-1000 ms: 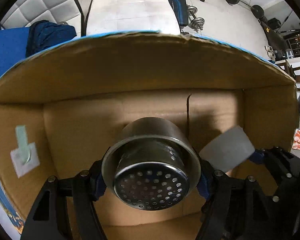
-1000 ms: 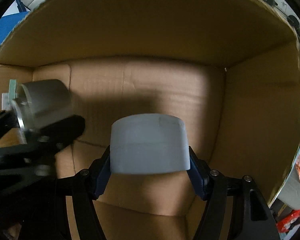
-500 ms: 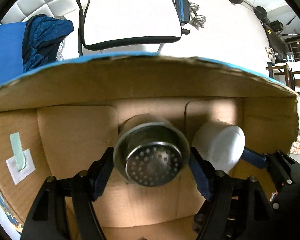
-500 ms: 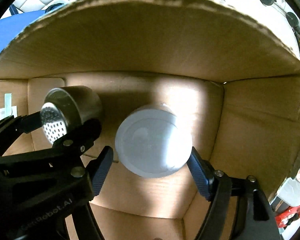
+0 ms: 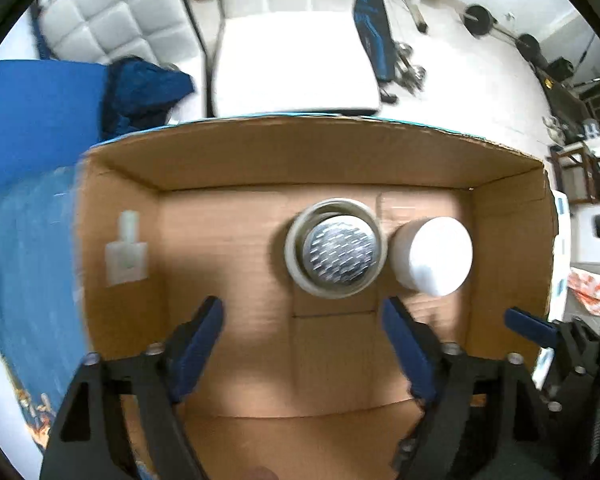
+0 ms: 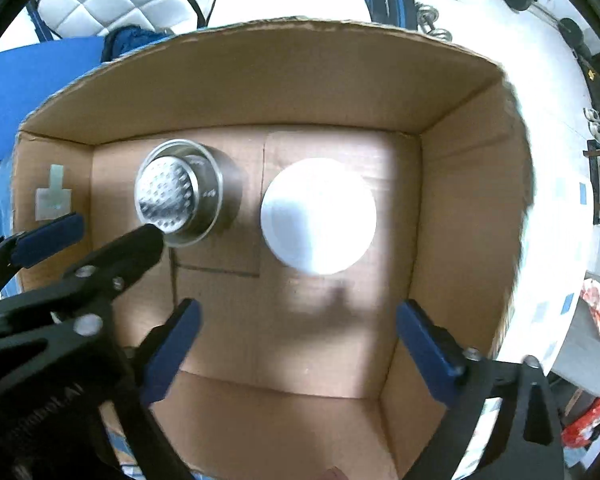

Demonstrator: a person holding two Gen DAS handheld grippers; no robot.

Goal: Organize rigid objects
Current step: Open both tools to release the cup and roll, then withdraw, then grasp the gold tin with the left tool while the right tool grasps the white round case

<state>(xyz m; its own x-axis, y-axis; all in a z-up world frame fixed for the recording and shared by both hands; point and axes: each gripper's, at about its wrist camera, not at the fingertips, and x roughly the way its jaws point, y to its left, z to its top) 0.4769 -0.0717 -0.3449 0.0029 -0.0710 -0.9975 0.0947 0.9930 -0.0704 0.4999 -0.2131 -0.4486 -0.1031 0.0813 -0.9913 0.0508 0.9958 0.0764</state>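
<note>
Looking down into a cardboard box [image 5: 112, 220], the left gripper [image 5: 302, 344] and right gripper [image 6: 298, 340], jaws just opened wide and empty, hang above a perforated steel cup [image 5: 336, 254] and white cup [image 6: 318, 216], standing side by side, seemingly for tidy packing.

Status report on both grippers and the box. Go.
Left gripper and right gripper open, jaws just widened, nothing between them. Perforated steel cup and white cup side by side on cardboard box floor. Nothing in the way.
</note>
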